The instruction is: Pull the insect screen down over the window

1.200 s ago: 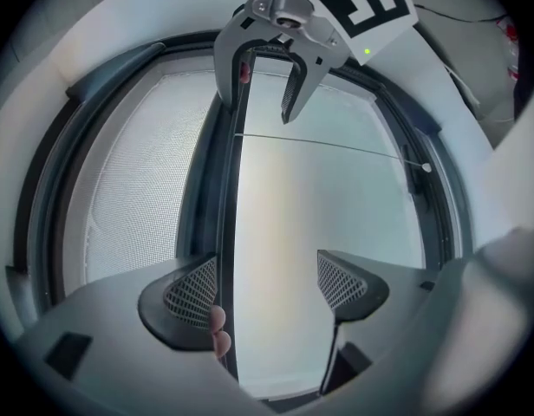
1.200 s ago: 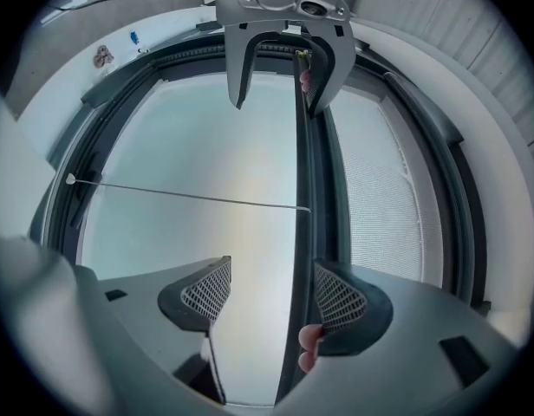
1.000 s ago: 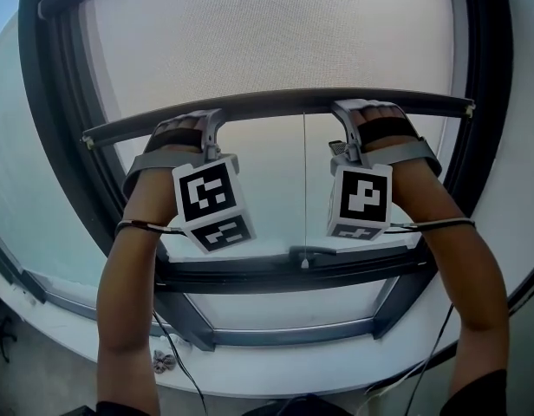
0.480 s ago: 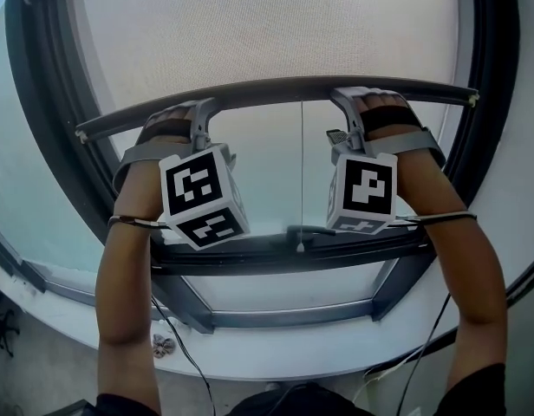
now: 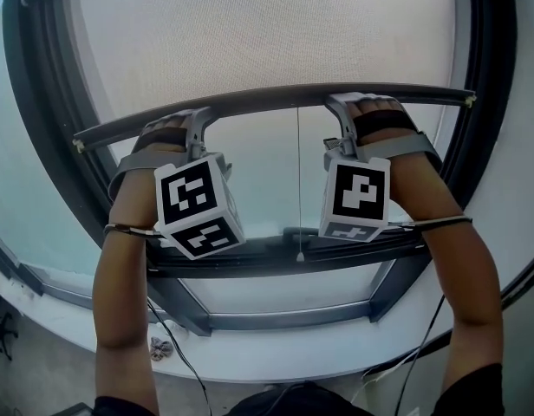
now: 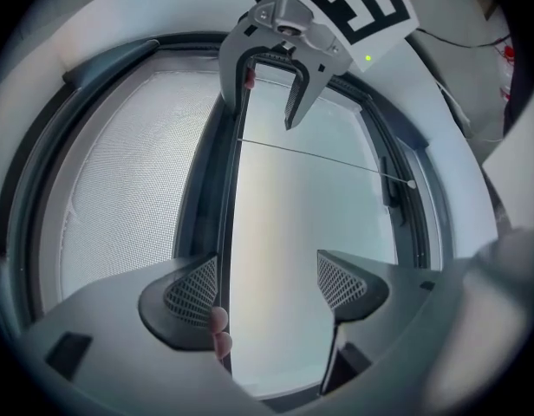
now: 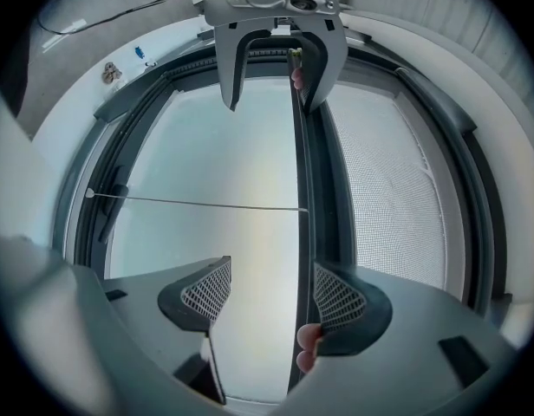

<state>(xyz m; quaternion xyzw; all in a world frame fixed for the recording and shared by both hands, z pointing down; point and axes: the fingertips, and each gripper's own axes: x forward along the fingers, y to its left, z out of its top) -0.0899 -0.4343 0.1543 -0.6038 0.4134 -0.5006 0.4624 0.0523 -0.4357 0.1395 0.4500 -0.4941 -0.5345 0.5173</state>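
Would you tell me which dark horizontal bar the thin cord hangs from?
The upper dark bar edging the mesh screen; the thin cord drops from its middle, not from the lower frame bars.

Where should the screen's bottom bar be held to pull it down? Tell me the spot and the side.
Grip the bottom bar at two spots, one either side of the central pull cord, coming from the room side with jaws straddling it. It is a long, slim, horizontal rail, so spaced holds should keep it level.

Dark-framed window (image 5: 492, 102), pale daylight behind; white sill (image 5: 276, 358); grey floor (image 5: 42, 367).
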